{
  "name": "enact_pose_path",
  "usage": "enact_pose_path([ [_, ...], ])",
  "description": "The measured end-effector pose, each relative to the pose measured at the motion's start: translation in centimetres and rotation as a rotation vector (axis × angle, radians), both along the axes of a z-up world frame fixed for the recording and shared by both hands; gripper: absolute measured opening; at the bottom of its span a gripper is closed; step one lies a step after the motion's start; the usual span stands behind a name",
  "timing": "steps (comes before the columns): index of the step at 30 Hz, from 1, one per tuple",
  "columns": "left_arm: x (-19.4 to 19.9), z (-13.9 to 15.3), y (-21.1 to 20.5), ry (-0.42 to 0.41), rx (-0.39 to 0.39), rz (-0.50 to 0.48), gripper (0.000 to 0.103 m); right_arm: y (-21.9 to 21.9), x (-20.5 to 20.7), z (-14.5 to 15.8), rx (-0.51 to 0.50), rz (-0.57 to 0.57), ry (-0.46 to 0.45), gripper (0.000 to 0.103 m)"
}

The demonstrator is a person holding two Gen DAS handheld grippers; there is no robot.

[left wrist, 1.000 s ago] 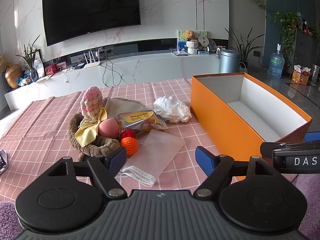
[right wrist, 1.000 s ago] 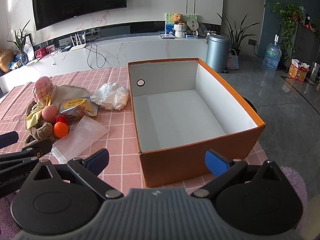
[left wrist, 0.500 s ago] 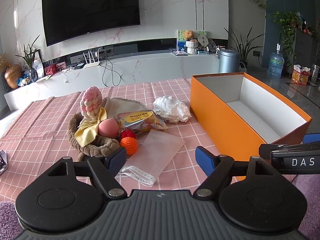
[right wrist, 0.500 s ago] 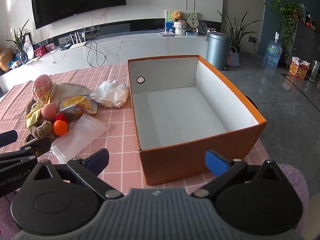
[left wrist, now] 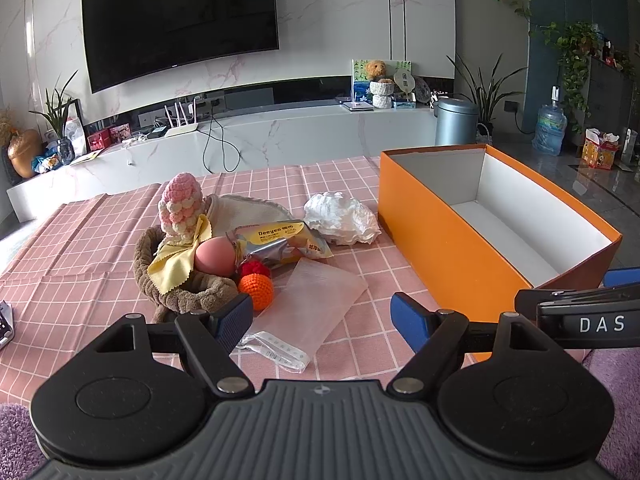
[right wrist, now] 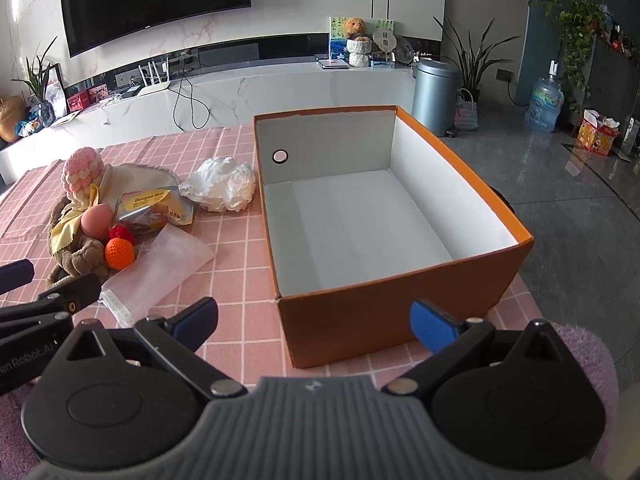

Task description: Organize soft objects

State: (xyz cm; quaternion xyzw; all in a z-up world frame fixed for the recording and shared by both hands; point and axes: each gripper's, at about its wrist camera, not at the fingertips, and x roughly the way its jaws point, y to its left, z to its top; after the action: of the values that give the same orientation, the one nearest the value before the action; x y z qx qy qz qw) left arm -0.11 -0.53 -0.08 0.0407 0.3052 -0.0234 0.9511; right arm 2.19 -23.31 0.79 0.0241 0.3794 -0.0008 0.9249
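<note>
A pile of soft things lies on the pink checked cloth: a pink crochet toy point(left wrist: 181, 204), a yellow cloth point(left wrist: 179, 258), a pink egg sponge point(left wrist: 215, 256), red and orange crochet balls point(left wrist: 256, 286), a brown plush band point(left wrist: 188, 298), a foil packet point(left wrist: 280, 240), a crumpled white bag point(left wrist: 342, 222) and a clear pouch point(left wrist: 312, 304). An empty orange box point(right wrist: 404, 308) stands to their right. My left gripper point(left wrist: 322, 320) is open, near the pouch. My right gripper point(right wrist: 314, 320) is open at the box's near wall.
The table's front edge meets a purple fuzzy rug point(right wrist: 580, 344). Behind the table run a white marble TV bench point(left wrist: 280, 132), a metal bin point(left wrist: 456, 120) and plants. The right gripper's side arm point(left wrist: 580, 316) shows at right in the left wrist view.
The right wrist view has crept slightly forward toward the box. The left gripper and the objects have not visibly moved.
</note>
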Motion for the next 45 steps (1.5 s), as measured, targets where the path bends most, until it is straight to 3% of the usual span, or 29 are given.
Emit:
enact_pose_path([
  [45,0.11,-0.43,-0.06,0.019,-0.008,-0.005,0.09,0.04,0.12,-0.36,0.003,0.001,0.014,0.101],
])
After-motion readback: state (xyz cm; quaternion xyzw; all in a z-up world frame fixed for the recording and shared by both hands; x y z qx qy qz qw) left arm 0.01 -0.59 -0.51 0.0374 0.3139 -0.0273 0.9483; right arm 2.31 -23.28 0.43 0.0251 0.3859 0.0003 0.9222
